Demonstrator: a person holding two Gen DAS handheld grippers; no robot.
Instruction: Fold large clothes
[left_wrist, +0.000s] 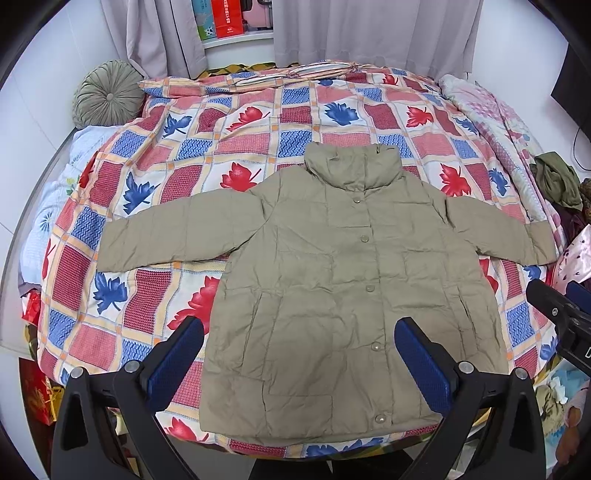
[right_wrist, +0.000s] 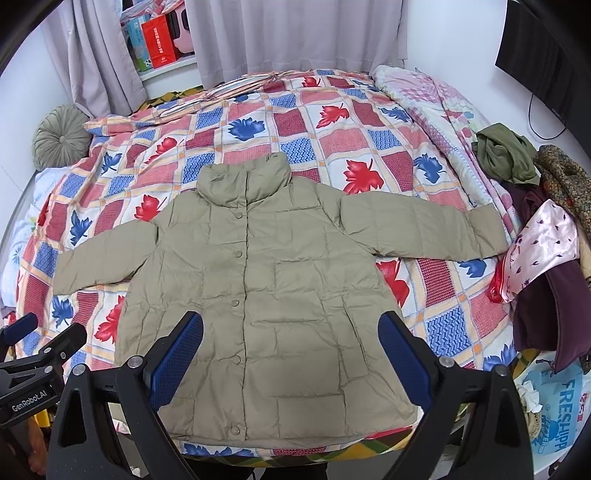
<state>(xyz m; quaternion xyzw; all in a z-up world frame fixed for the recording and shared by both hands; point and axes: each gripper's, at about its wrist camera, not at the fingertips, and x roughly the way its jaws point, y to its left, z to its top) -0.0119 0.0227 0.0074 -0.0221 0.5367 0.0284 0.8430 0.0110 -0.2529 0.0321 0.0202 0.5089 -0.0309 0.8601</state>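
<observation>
A khaki padded jacket (left_wrist: 332, 280) lies flat and buttoned on the bed, collar away from me, both sleeves spread out sideways; the right wrist view shows the same jacket (right_wrist: 266, 288). My left gripper (left_wrist: 299, 332) hangs open above the jacket's lower left part, nothing between its blue pads. My right gripper (right_wrist: 291, 328) hangs open above the jacket's lower right part, also holding nothing. Each gripper shows at the edge of the other's view: the right one (left_wrist: 565, 314) and the left one (right_wrist: 33, 343).
The bed carries a quilt (left_wrist: 207, 147) with red and blue leaf squares. A round grey-green cushion (left_wrist: 103, 94) sits at the far left. A pile of other clothes (right_wrist: 543, 236) lies on the bed's right side. Grey curtains (right_wrist: 295, 33) hang behind.
</observation>
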